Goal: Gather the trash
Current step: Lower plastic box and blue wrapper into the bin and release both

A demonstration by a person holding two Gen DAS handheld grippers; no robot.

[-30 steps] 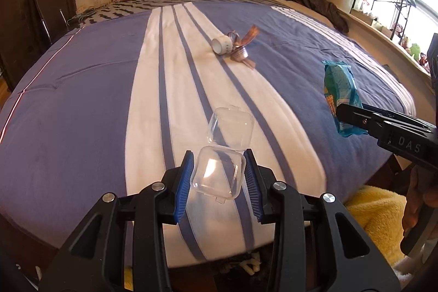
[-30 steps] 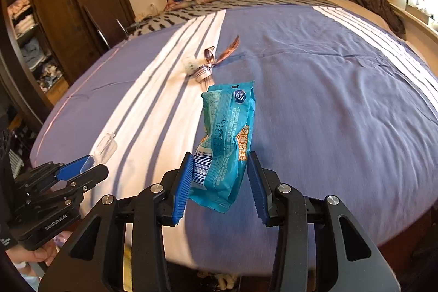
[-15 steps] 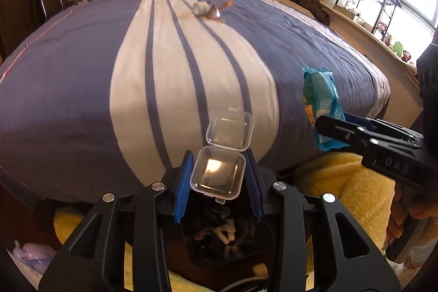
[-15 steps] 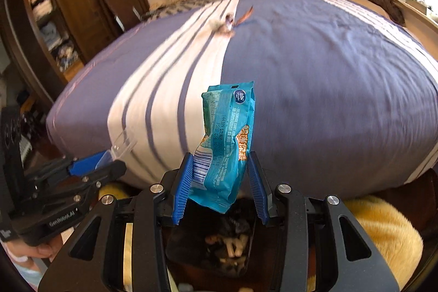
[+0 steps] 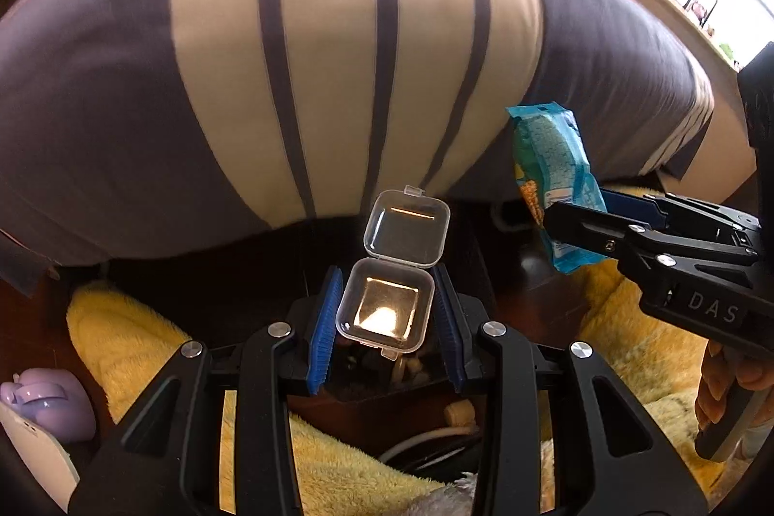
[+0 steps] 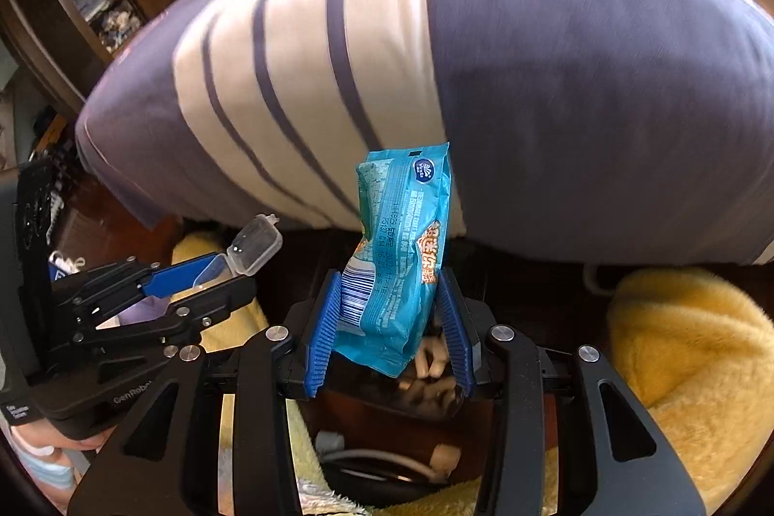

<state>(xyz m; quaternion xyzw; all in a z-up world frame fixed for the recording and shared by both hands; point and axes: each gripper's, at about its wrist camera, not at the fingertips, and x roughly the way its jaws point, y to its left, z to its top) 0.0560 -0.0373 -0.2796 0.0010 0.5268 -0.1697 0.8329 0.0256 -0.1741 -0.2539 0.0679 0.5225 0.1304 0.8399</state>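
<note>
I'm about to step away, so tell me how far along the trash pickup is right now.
Partway. Done: both pieces are off the bed. In hand: the left gripper clamps the open clear plastic box, the right gripper clamps the blue snack wrapper, both above a dark bin that already holds scraps. Left: dropping both in. More litter sits blurred at the bed's far end.

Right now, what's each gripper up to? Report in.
Left gripper shut on open clear plastic box. Right gripper shut on blue snack wrapper. Both over dark bin beside bed. Nothing blocking.
</note>
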